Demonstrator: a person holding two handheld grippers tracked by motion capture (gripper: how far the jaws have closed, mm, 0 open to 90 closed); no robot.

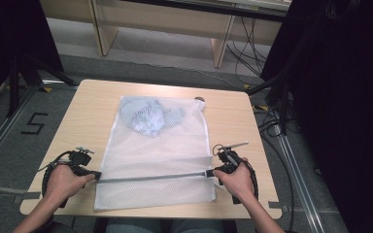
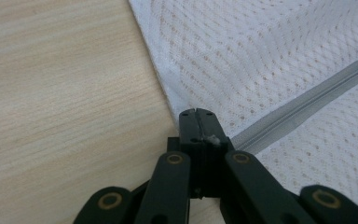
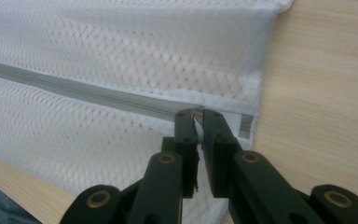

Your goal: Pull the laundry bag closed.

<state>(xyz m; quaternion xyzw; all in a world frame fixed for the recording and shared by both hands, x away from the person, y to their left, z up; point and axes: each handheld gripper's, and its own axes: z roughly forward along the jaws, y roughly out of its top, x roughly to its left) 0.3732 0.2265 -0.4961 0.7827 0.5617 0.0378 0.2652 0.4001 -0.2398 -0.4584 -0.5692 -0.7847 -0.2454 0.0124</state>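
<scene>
A white mesh laundry bag [image 1: 150, 160] lies flat in the middle of a pale wooden table [image 1: 77, 116], its long side running away from the person. The mesh is fine and see-through, with stitched white edges. A grey zipper [image 1: 153, 178] crosses the bag from side to side near the person's end. Inside the bag, at the far end, sits a crumpled pale blue garment [image 1: 150, 116], visible through the mesh.

The left gripper [image 2: 196, 112] is at the bag's left edge, jaws pressed together on the zipper's end there, with a scrap of white fabric caught between them. The right gripper [image 3: 198, 116] is at the bag's right edge, by the other zipper end; its jaws stand slightly apart, a narrow gap showing between them, and they grip nothing.
</scene>
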